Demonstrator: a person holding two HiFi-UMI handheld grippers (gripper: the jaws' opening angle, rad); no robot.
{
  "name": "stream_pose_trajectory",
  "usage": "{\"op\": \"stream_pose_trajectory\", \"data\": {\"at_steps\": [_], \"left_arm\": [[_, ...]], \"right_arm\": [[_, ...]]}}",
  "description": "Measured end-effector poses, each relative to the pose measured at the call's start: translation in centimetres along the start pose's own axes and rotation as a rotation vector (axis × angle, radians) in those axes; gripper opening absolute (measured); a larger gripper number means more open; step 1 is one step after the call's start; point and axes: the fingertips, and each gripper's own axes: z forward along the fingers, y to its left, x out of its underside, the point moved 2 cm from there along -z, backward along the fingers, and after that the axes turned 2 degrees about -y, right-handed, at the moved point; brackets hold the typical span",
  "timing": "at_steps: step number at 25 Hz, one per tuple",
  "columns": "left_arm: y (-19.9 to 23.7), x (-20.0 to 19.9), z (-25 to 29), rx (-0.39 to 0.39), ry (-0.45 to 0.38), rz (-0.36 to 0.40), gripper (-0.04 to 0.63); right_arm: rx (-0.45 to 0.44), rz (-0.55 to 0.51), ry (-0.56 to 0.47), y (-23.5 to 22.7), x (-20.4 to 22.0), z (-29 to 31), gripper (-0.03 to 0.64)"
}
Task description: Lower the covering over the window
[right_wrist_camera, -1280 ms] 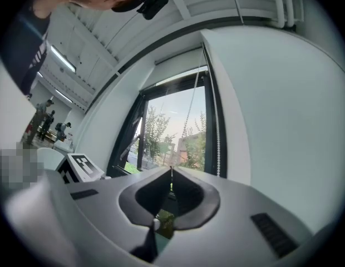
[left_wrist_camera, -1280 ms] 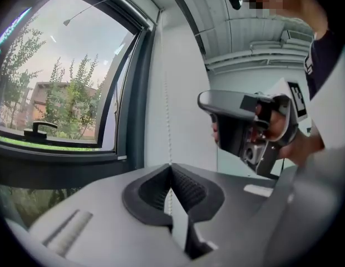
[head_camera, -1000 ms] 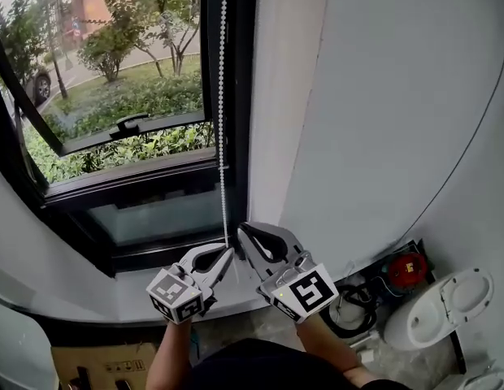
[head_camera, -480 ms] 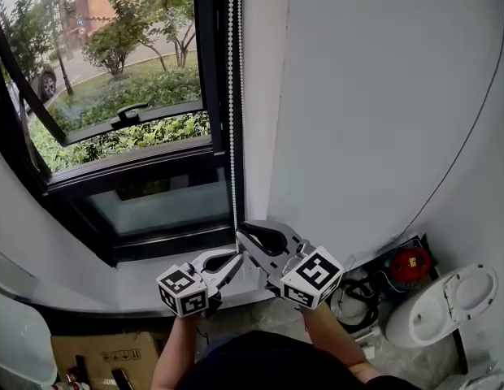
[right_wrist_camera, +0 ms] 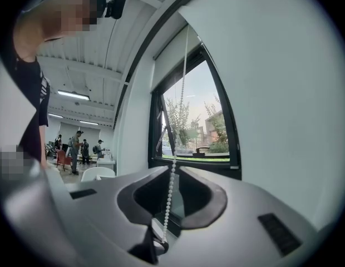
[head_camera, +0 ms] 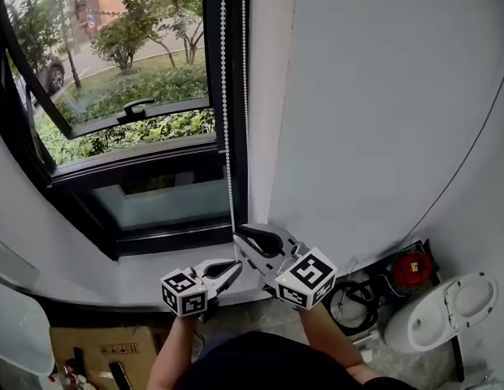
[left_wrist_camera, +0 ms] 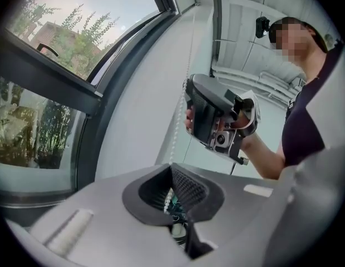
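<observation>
Both grippers have sunk a little since the earlier frame, following the bead chain (head_camera: 227, 120) that hangs down the right edge of the window frame (head_camera: 213, 55). The left gripper (head_camera: 234, 270), lower and close over the sill (head_camera: 130, 276), has its jaws pinched together on the chain. The right gripper (head_camera: 239, 236), just above it, is likewise clamped on the beads, its jaws almost meeting.

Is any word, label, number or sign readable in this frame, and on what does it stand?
Nothing can be read.
Cardboard box: dark print, too small to read.
Red object: pale label, blurred.
Marker cubes: square patterns only, no words.
</observation>
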Motion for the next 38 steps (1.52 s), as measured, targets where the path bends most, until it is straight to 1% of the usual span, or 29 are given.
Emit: {"op": "stream_pose_trajectory", "data": {"at_steps": [4, 10, 12, 16, 17, 19, 21, 24, 26, 29, 32, 36, 38], "left_arm": [[-0.6, 0.5, 0.0, 0.012, -0.01, -0.019, 0.012], [-1.6, 0.9, 0.5, 0.039, -0.017, -0.018, 0.012], [-1.8, 0.9, 0.2, 0.049, -0.031, -0.017, 0.012], [-2.2, 1.0, -0.5, 0.061, -0.078, 0.017, 0.014], [-2.2, 1.1, -0.6, 0.056, -0.076, 0.022, 0.014], [-2.2, 1.7, -0.6, 0.035, -0.026, 0.046, 0.014], [-2.7, 2.3, -0.5, 0.043, 0.011, 0.062, 0.014], [-3.3, 2.8, -0.9, 0.085, -0.003, 0.045, 0.014], [-3.3, 3.5, -1.2, 0.104, -0.009, 0.037, 0.014], [-3.4, 4.5, -1.5, 0.099, 0.016, 0.042, 0.014], [-3.6, 5.2, -1.8, 0.099, 0.023, 0.038, 0.015], [-3.3, 5.3, -2.4, 0.09, -0.004, 0.022, 0.015], [-3.0, 4.8, -2.8, 0.07, -0.036, 0.004, 0.015]], "right_arm": [[-0.014, -0.005, 0.021, 0.5, 0.5, 0.1, 0.015], [-0.032, -0.007, 0.023, 0.9, 0.8, 0.0, 0.014], [-0.05, 0.026, 0.012, 1.1, 0.9, -0.1, 0.014], [-0.084, 0.098, -0.027, 1.3, 1.0, -0.5, 0.012], [-0.096, 0.102, -0.018, 1.4, 1.2, -0.4, 0.012], [-0.116, 0.085, 0.042, 1.9, 2.1, -0.2, 0.012], [-0.123, 0.064, 0.085, 2.3, 2.9, 0.0, 0.012], [-0.139, 0.086, 0.079, 2.6, 3.1, -0.3, 0.012], [-0.146, 0.084, 0.101, 2.5, 3.4, -0.5, 0.012], [-0.159, 0.096, 0.157, 2.5, 4.5, -0.6, 0.012], [-0.174, 0.144, 0.158, 2.9, 5.3, -0.8, 0.012], [-0.164, 0.118, 0.23, 3.2, 7.4, -1.0, 0.012], [-0.161, 0.146, 0.225, 3.3, 7.9, -1.2, 0.012]]}}
